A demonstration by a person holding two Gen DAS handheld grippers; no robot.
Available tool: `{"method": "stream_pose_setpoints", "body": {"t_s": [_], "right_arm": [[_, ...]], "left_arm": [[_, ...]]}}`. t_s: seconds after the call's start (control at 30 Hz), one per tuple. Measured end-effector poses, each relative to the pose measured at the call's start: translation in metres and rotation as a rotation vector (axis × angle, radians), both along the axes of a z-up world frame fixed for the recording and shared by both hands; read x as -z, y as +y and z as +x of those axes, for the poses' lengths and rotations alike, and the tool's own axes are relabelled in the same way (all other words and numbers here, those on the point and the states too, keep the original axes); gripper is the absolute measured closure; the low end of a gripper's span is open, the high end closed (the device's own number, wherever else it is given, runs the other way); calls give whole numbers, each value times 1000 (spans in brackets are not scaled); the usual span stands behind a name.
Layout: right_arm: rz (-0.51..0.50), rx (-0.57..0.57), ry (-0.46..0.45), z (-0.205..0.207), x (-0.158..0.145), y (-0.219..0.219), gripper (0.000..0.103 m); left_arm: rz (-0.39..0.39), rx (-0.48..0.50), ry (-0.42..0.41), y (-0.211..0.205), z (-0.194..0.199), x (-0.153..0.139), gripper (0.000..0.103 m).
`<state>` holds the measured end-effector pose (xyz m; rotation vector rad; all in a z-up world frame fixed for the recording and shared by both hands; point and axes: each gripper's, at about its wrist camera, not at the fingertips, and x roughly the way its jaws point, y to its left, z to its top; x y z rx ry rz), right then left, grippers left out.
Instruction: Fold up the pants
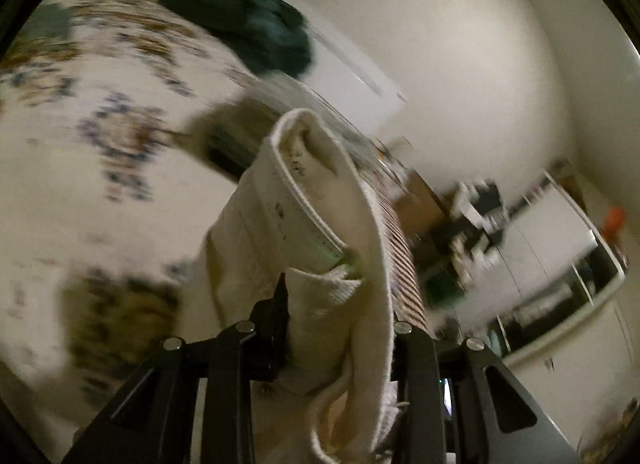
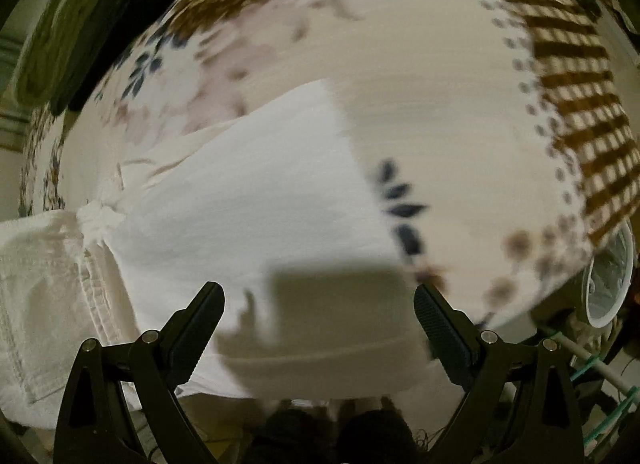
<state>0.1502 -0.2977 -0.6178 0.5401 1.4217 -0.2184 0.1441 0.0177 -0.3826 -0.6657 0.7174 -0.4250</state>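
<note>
The white pants [image 2: 248, 200] lie on a floral bedspread [image 2: 440, 112], with a pocket and seam at the left of the right wrist view. My right gripper [image 2: 318, 300] is open and empty, just above the pants' near edge. My left gripper [image 1: 324, 296] is shut on the pants' waistband [image 1: 316, 204] and holds the cream cloth lifted off the bed, with the fabric draped over its fingers. The left wrist view is blurred.
A dark green garment [image 1: 248, 24] lies at the far end of the bed [image 1: 100, 124]. White cabinets and clutter [image 1: 520, 232] stand to the right. A green pillow [image 2: 60, 32] lies at the bed's top left. A white fan [image 2: 608, 276] stands beside the bed's right edge.
</note>
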Motion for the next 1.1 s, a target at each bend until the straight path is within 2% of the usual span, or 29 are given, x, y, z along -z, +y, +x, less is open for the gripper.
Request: {"method": "stream_pose_setpoints", "body": {"t_s": [0.2, 0.37, 0.43, 0.5, 0.6, 0.7, 0.77, 0.8, 0.9, 0.97, 1.0, 1.1], "right_arm": [[-49, 95, -19, -45, -12, -79, 5], [-56, 216, -8, -91, -11, -151, 5], [-59, 253, -11, -106, -12, -172, 5], [-69, 268, -17, -117, -16, -191, 5], [-75, 262, -29, -128, -22, -205, 5], [-52, 233, -50, -129, -27, -207, 5], [-27, 218, -69, -117, -30, -198, 5], [-13, 212, -83, -111, -31, -193, 5], [49, 190, -135, -94, -38, -183, 5], [116, 168, -173, -80, -39, -173, 5], [160, 146, -188, -71, -37, -167, 5], [264, 75, -191, -43, -20, -148, 5]], "left_arm": [[45, 163, 49, -109, 3, 29, 77], [106, 343, 141, -193, 5, 80, 77], [190, 420, 177, -225, 1, 102, 77], [245, 453, 194, -240, -3, 114, 76], [298, 471, 279, -246, 3, 119, 72], [286, 469, 317, -249, -7, 109, 54], [276, 471, 325, -249, -7, 95, 15], [278, 469, 313, -246, -8, 82, 11], [267, 449, 297, -227, -8, 57, 10], [269, 416, 295, -209, 7, 51, 10], [304, 380, 293, -192, 12, 46, 10], [408, 294, 321, -148, 38, 55, 10]]}}
